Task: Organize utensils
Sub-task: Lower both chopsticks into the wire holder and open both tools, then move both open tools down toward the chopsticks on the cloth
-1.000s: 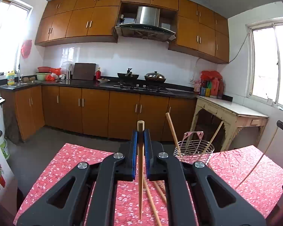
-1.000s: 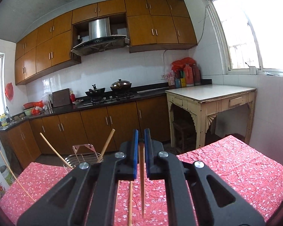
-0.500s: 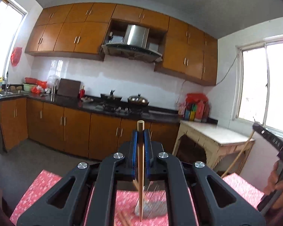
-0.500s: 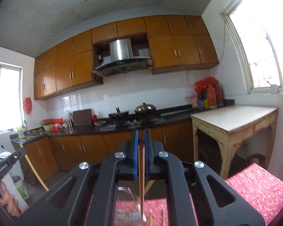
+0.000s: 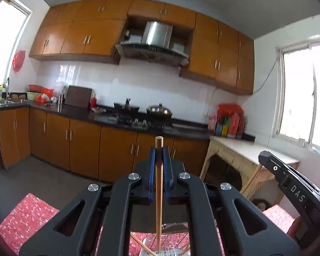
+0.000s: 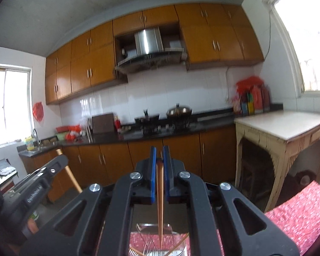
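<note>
Left wrist view: left gripper [image 5: 159, 155] clamps a chopstick [image 5: 159, 196] upright, tip right above the wire holder [image 5: 151, 249], prob. to drop in. Right gripper [image 6: 159, 155] pinches 2nd chopstick [image 6: 160, 202] likewise, over same holder.

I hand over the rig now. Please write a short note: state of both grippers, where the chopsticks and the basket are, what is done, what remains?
Left gripper: shut on a wooden chopstick, upright, tip hanging over the round metal wire basket.
Right gripper: shut on a second wooden chopstick, tip pointing down over the same basket.
Basket stands on the red flowered tablecloth.
Done: at least two chopsticks already lean inside the basket.
Left: lower both held chopsticks into the basket and open the jaws. The rest of the table is out of view, so check it for more.
</note>
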Demonstrator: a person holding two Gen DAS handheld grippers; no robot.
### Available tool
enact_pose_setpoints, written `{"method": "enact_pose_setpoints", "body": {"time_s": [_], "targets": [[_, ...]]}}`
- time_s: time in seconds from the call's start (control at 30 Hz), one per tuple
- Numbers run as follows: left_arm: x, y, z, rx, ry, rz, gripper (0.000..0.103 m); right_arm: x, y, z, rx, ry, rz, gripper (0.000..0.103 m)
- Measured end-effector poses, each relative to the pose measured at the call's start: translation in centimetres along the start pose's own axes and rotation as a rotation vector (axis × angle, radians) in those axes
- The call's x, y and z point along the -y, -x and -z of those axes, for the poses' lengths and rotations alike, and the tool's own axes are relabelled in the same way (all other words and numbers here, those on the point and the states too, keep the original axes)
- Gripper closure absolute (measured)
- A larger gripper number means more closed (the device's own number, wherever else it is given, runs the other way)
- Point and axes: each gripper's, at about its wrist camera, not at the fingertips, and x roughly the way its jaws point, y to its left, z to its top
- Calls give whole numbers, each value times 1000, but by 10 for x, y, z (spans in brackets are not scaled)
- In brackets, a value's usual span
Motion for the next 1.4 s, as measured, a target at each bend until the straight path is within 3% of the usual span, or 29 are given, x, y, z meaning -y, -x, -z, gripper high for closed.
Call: {"method": "enact_pose_setpoints", "body": {"time_s": [0.13,0.23,0.37,0.67,0.77,0.93,1.17,1.27,1.4], "targets": [[-4,-19,17,-70,-20,-19,96,9,-19,19,-67,1,35,93],[-14,-16,21,-93,-15,-37,94,20,-14,26,-70,-4,77,75],[-27,-7,18,-103,-7,-61,84,39,3,29,-68,-24,119,74],[-55,34,21,-124,5,-114,77,69,39,42,-108,-35,197,74],[-67,48,31,-144,6,-131,70,76,51,57,-137,-29,216,72],[-87,66,69,-208,-20,-168,59,95,54,118,-288,-40,250,70],[-104,73,160,-458,-23,-158,59,100,51,233,-581,-74,188,70],[-104,77,189,-542,-8,-131,59,97,55,259,-645,-72,175,70],[-100,81,209,-586,-36,-110,57,91,55,277,-693,-58,184,70]]}}
